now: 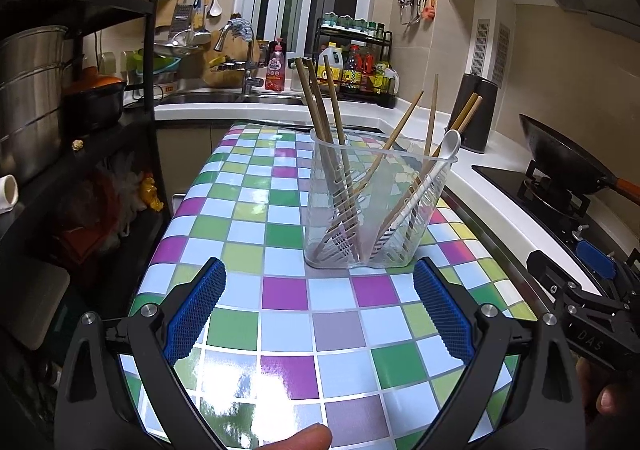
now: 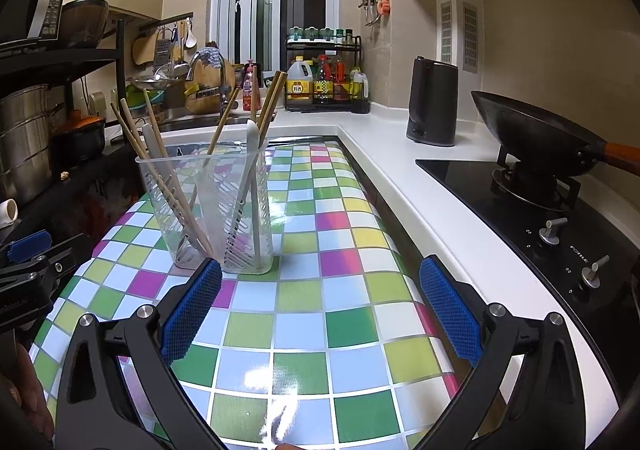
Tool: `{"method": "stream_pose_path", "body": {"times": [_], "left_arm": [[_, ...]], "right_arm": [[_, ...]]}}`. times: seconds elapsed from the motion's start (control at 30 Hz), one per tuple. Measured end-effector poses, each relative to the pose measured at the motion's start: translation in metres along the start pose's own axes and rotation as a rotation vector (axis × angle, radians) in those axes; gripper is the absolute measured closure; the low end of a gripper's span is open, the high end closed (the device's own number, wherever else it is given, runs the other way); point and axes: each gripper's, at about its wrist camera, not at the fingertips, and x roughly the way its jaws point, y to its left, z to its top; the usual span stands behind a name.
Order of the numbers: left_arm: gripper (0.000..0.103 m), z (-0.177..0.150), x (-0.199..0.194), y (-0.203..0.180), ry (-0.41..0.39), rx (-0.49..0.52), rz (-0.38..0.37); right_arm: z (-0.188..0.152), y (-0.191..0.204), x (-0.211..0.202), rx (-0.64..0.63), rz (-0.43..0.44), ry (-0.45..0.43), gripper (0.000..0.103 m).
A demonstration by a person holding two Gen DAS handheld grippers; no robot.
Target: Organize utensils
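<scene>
Both grippers hang spread wide and empty over the checkered tabletop [image 1: 288, 290]: the left gripper [image 1: 320, 310] has the clear plastic utensil holder [image 1: 372, 210] straight ahead of its fingertips, a little to the right, while the right gripper [image 2: 320, 310] has the same holder [image 2: 208, 210] ahead and to its left, its left pad nearly level with the holder's base.

Judging by the bare table, the sorting looks almost finished or between picks: wooden chopsticks [image 1: 320, 122] lean in the compartment on the left gripper's left, and more chopsticks with a white spoon [image 1: 440, 154] lean in the one on its right. No loose utensil shows on the cloth (the near table edge is cut off by the gripper bodies, so something could lie there unseen).

If anything is left, the next move calls for finding it first, then closing on a thin handle and lowering it into the matching compartment without tipping the light holder.

From the right wrist view a second pale utensil [image 2: 154, 142] seems to stand among the far chopsticks; I cannot tell what it is. The holder's inner divider is hard to trace through the clear wall.
</scene>
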Motion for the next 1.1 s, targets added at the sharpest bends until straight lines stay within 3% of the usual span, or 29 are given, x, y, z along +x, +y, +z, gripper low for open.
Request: {"method": "stream_pose_path", "body": {"times": [1.1], "left_arm": [[0.011,0.0001,-0.0029,-0.0063,-0.023,0.028,-0.011]], "right_arm": [[-0.0005,0.0007,-0.0005,-0.002,0.0,-0.003,0.005]]}}
